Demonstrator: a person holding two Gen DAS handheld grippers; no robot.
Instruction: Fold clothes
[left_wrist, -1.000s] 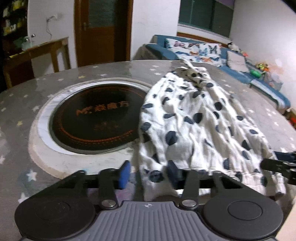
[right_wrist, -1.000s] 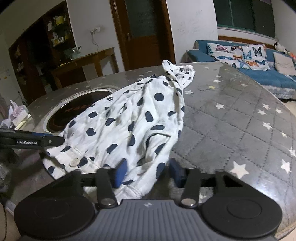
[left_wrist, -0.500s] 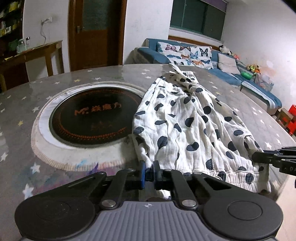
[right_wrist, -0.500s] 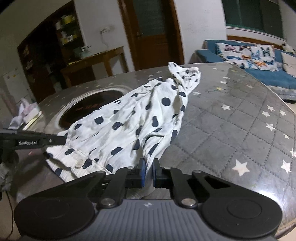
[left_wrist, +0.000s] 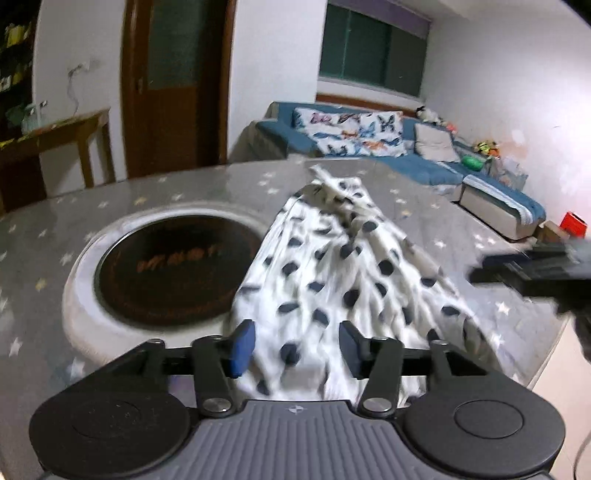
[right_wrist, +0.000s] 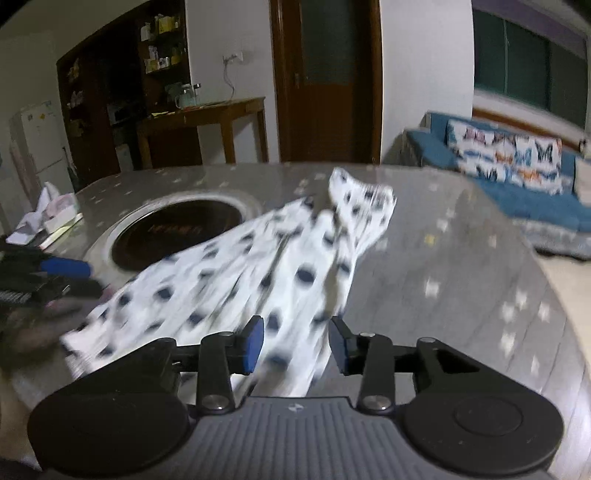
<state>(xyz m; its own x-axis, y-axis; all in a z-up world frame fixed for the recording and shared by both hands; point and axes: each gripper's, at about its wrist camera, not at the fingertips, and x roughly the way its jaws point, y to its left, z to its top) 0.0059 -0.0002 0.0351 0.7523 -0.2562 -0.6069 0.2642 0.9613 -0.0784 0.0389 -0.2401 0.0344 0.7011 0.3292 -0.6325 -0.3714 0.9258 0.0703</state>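
White navy-dotted cotton garment (left_wrist: 343, 280) sprawled lengthwise on grey star-print tabletop (left_wrist: 184, 192). Left tongs (left_wrist: 297, 349), right tongs (right_wrist: 297, 345) both spread over near hem (blurred). Pinch corners evenly, fold square.

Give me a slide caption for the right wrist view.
Right gripper, fingers open, over the near edge of a polka-dot garment spread on a star-patterned table.

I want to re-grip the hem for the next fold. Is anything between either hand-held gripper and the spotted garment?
Nothing visible. The left hand-held gripper and right hand-held gripper are both open, with the spotted garment directly ahead of their fingers on the star-patterned table. The frames are motion-blurred.
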